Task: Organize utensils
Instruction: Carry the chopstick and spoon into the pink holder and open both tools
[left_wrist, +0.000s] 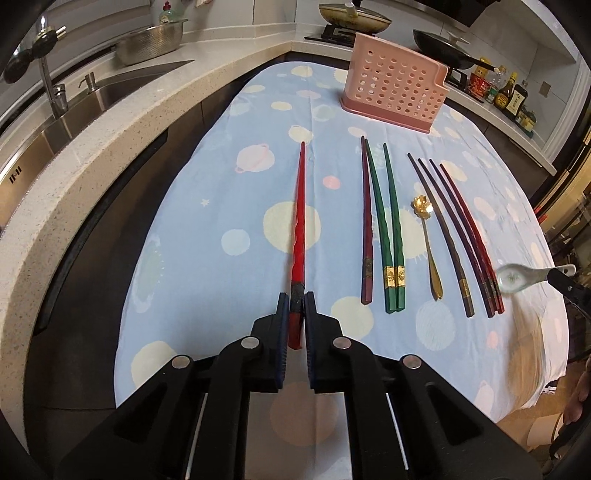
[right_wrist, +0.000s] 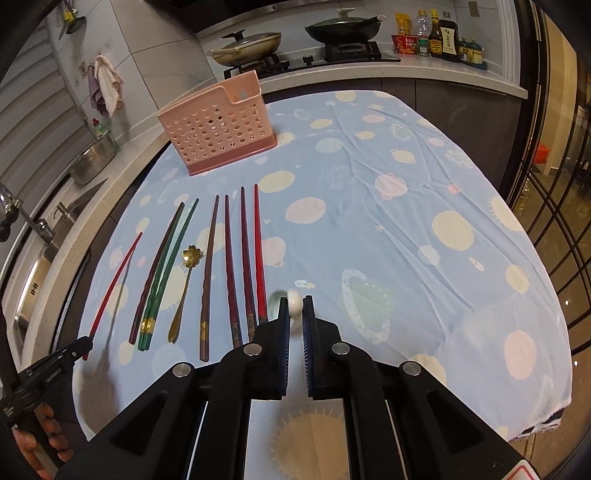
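Your left gripper (left_wrist: 296, 306) is clamped on the butt end of the red chopstick (left_wrist: 299, 221), and that stick's long axis runs straight out from the fingers, its tip aimed just left of the pink holder (left_wrist: 393, 90). Your right gripper (right_wrist: 294, 308) is pinched narrow on the handle of the white spoon (left_wrist: 517, 278), whose bowl sticks out sideways toward the left hand, clear of the cloth (right_wrist: 369, 221). The holder stands upright at the far end of the cloth, beyond the row of chopsticks (left_wrist: 384, 221) and the gold spoon (left_wrist: 428, 240) that lie between it and you, all pointing roughly toward it. From where you hold, the holder sits ahead and right of the left gripper, ahead and left of the right one. Neither looks clearly nearer. Its opening faces up, so each piece likely needs tipping upright before it goes in.
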